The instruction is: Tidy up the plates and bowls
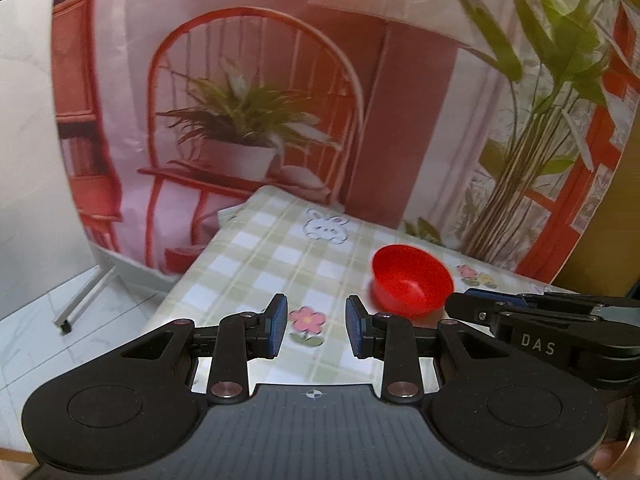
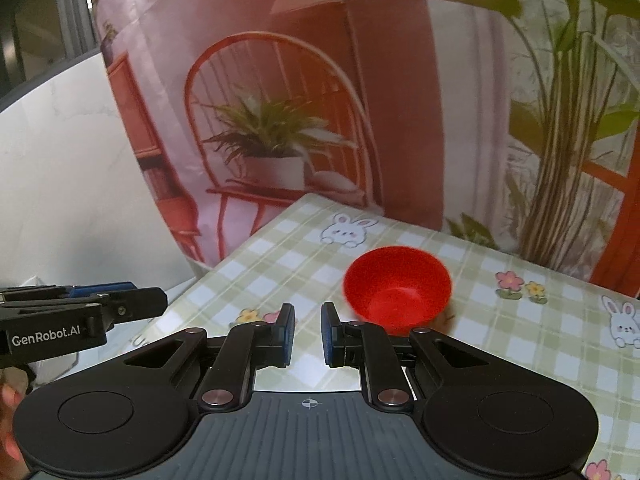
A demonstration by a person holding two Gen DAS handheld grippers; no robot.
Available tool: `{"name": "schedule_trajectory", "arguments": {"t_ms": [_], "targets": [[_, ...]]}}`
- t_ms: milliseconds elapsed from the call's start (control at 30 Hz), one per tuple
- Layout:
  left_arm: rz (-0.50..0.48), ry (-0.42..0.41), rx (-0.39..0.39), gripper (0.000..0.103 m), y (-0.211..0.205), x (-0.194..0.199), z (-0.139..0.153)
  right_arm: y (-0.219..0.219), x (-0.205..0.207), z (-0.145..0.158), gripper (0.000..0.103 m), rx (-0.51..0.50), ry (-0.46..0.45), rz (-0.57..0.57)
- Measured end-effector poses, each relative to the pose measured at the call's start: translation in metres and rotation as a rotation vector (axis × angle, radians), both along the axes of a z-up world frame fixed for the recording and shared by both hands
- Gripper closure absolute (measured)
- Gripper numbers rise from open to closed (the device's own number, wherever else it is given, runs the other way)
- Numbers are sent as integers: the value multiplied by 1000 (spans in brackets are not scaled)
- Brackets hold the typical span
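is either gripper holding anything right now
No. The left gripper and right gripper both have empty gaps; the red bowl sits free on the table.

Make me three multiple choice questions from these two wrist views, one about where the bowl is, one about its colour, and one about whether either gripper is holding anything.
1. Where is the bowl?
A. on the checked tablecloth
B. on the floor
C. between the jaws of the left gripper

2. What colour is the bowl?
A. blue
B. red
C. white

3. What do the left gripper and the right gripper hold?
A. each holds a plate
B. the right one holds the bowl
C. nothing

Answers:
1 A, it sits on the cloth beyond both grippers.
2 B, red inside and out.
3 C, only cloth shows between both pairs of pads.
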State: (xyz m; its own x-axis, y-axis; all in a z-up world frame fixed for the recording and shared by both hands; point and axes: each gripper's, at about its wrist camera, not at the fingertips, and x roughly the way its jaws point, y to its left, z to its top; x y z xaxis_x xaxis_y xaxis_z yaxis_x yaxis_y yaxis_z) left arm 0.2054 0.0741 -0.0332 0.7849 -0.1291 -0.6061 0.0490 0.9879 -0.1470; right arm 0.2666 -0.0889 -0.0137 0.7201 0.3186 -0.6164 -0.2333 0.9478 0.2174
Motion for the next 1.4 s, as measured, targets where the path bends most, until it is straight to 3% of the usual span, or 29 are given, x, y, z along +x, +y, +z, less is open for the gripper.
{"name": "schedule_trajectory", "arguments": {"t_ms": [367, 700, 1400], "targets": [[-9, 14, -46, 64, -27, 48, -13, -31, 40, -18, 88, 9, 30, -59], [-17, 61, -99, 63, -46, 89, -45, -60, 72, -47, 88, 1, 83, -120], [-24, 168, -104, 61, -60, 146, -96, -82, 124, -96, 84, 2, 194, -160]]}}
